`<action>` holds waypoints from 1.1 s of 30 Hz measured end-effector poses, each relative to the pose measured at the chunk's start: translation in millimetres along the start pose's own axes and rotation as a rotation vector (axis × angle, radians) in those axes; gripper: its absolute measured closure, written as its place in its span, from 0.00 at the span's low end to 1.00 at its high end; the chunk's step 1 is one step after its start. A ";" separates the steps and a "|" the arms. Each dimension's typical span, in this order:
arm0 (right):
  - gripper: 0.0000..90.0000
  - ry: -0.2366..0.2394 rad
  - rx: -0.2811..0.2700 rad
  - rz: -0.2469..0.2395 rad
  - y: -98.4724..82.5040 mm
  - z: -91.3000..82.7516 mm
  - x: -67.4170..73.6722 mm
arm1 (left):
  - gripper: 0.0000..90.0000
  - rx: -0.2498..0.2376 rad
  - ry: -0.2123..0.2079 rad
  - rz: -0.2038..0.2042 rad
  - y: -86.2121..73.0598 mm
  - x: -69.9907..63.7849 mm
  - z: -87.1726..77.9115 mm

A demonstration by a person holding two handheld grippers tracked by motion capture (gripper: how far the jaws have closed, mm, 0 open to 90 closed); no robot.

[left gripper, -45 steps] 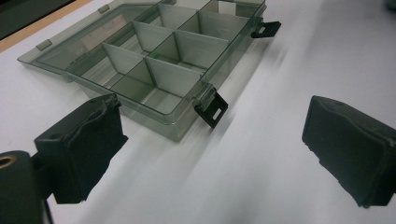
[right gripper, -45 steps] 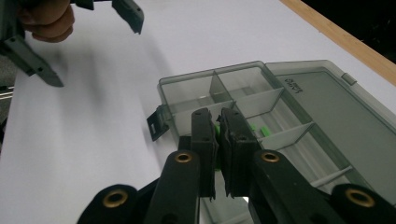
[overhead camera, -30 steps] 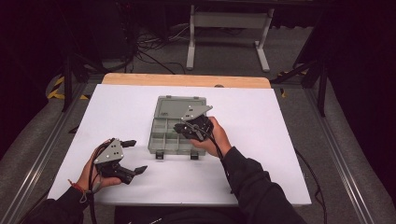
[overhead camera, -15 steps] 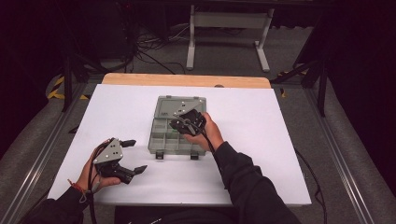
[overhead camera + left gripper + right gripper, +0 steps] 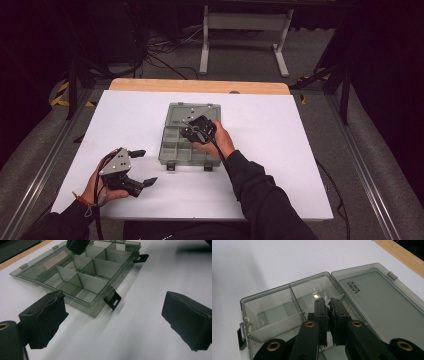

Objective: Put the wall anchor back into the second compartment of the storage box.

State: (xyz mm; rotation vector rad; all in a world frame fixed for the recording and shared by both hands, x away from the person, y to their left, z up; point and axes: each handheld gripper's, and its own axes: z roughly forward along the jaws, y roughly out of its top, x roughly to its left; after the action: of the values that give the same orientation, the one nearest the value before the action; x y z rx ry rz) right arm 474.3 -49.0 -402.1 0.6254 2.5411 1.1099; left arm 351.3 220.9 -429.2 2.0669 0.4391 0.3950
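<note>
A small green item (image 5: 327,308), thin and mostly hidden, is pinched between the nearly closed jaws of the right claw (image 5: 328,305), which dips into a rear compartment of a smoky translucent grey plastic organiser box (image 5: 176,145). The box has straight dividers forming rectangular compartments, two black front latches, and its hinged lid (image 5: 377,305) lies flat open behind it. The box rests mid-table on a white table (image 5: 280,150) with a wooden far edge. The left claw (image 5: 141,167), jaws spread wide and holding nothing, rests well apart, near the front left.
</note>
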 end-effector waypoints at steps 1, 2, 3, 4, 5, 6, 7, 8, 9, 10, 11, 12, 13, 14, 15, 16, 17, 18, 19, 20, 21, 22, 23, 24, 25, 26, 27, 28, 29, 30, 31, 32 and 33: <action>0.94 0.003 0.002 0.000 0.0 0.6 0.1 | 0.06 -0.001 -0.001 0.000 -0.1 0.2 0.0; 0.94 0.001 0.004 -0.001 -0.1 1.1 -0.1 | 0.06 -0.002 0.000 0.002 -0.2 0.6 -0.2; 0.94 0.001 0.007 0.000 -0.4 2.1 -0.9 | 0.06 -0.003 -0.001 0.002 -0.2 0.9 -0.4; 0.94 0.000 0.012 0.003 -0.6 2.6 -1.6 | 0.07 -0.005 -0.003 0.000 -0.3 1.2 -0.5; 0.93 -0.002 0.011 0.006 -1.0 3.2 -2.4 | 0.07 -0.006 -0.003 -0.001 -0.3 1.6 -0.6; 0.93 -0.004 0.011 0.006 -1.3 3.3 -3.0 | 0.07 -0.005 -0.002 0.001 -0.3 1.9 -0.6; 0.92 -0.004 0.012 0.007 -1.3 3.1 -3.2 | 0.07 -0.005 -0.002 0.000 -0.3 1.9 -0.4; 0.90 -0.011 0.011 0.010 -1.5 2.5 -3.4 | 0.07 -0.005 -0.004 -0.002 -0.4 1.9 -0.3; 0.89 -0.014 0.009 0.013 -1.6 2.0 -3.5 | 0.07 -0.003 -0.004 -0.005 -0.3 2.2 -0.2; 0.89 -0.024 0.004 0.013 -1.8 1.1 -3.7 | 0.07 -0.006 0.002 -0.007 -0.5 2.5 0.0; 0.89 -0.028 0.001 0.011 -2.0 -0.2 -4.1 | 0.08 -0.007 0.006 -0.011 -0.5 3.4 0.1; 0.89 -0.028 0.001 0.011 -2.0 -0.2 -4.1 | 0.08 -0.007 0.006 -0.011 -0.5 3.4 0.1; 0.89 -0.035 -0.015 0.016 -2.2 -3.1 -4.3 | 0.08 -0.006 0.009 -0.012 -0.6 4.9 0.1; 0.88 -0.046 -0.026 0.019 -2.5 -7.5 -4.6 | 0.08 -0.005 0.020 -0.013 -0.4 6.0 -0.3; 0.85 -0.070 -0.041 0.008 -4.2 -15.1 -5.3 | 0.08 -0.007 0.023 -0.018 -0.2 7.2 -0.8; 0.85 -0.076 -0.055 0.006 -5.8 -20.0 -6.0 | 0.08 -0.021 0.035 -0.030 0.5 11.5 -2.6; 0.83 -0.073 -0.072 0.011 -7.3 -23.9 -6.6 | 0.08 -0.023 0.047 -0.028 1.4 14.0 -3.7; 0.81 -0.077 -0.094 0.018 -9.5 -29.9 -7.6 | 0.08 -0.030 0.062 -0.030 2.2 16.5 -4.7; 0.81 -0.087 -0.114 0.021 -11.8 -36.0 -8.6 | 0.08 -0.035 0.072 -0.036 3.3 21.0 -5.7; 0.80 -0.099 -0.136 0.021 -15.1 -43.7 -10.1 | 0.09 -0.035 0.072 -0.036 3.3 21.0 -5.7; 0.76 -0.106 -0.153 0.024 -18.1 -49.8 -11.6 | 0.09 -0.035 0.081 -0.039 4.1 24.6 -5.7; 0.76 -0.106 -0.153 0.024 -18.1 -49.8 -11.6 | 0.09 -0.030 0.093 -0.038 4.8 27.9 -5.5; 0.70 -0.136 -0.172 0.028 -24.8 -61.5 -15.6 | 0.11 -0.025 0.100 -0.040 5.2 31.4 -5.2; 0.70 -0.136 -0.172 0.028 -24.8 -61.5 -15.6 | 0.11 -0.022 0.110 -0.043 5.4 34.9 -4.5; 0.68 -0.143 -0.181 0.035 -28.7 -66.9 -18.6 | 0.12 -0.015 0.126 -0.048 5.8 39.8 -3.5; 0.64 -0.152 -0.190 0.047 -33.4 -73.6 -22.4 | 0.13 -0.010 0.137 -0.056 6.3 45.1 -2.4; 0.57 -0.170 -0.193 0.059 -37.9 -79.8 -26.1 | 0.13 -0.005 0.153 -0.065 7.0 50.1 -0.9; 0.51 -0.184 -0.195 0.068 -42.4 -85.4 -30.2 | 0.13 -0.003 0.162 -0.071 7.6 54.4 0.2; 0.46 -0.192 -0.200 0.076 -45.8 -89.1 -33.1 | 0.14 -0.005 0.166 -0.081 8.3 58.5 1.4; 0.43 -0.206 -0.203 0.080 -49.2 -92.7 -35.7 | 0.14 -0.004 0.175 -0.085 9.6 64.1 3.0; 0.39 -0.215 -0.201 0.085 -53.3 -96.0 -38.9 | 0.13 -0.004 0.186 -0.085 10.5 68.7 4.3; 0.34 -0.214 -0.196 0.096 -56.4 -97.5 -41.2 | 0.13 -0.004 0.186 -0.085 10.5 68.7 4.3; 0.34 -0.214 -0.196 0.096 -56.4 -97.5 -41.2 | 0.13 -0.005 0.191 -0.096 11.8 73.9 6.2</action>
State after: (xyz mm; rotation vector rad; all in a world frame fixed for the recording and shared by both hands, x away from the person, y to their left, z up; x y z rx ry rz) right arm 452.6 -164.0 -376.1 0.7751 2.2115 1.2338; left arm 421.1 244.4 -414.5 2.0022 0.6482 0.5381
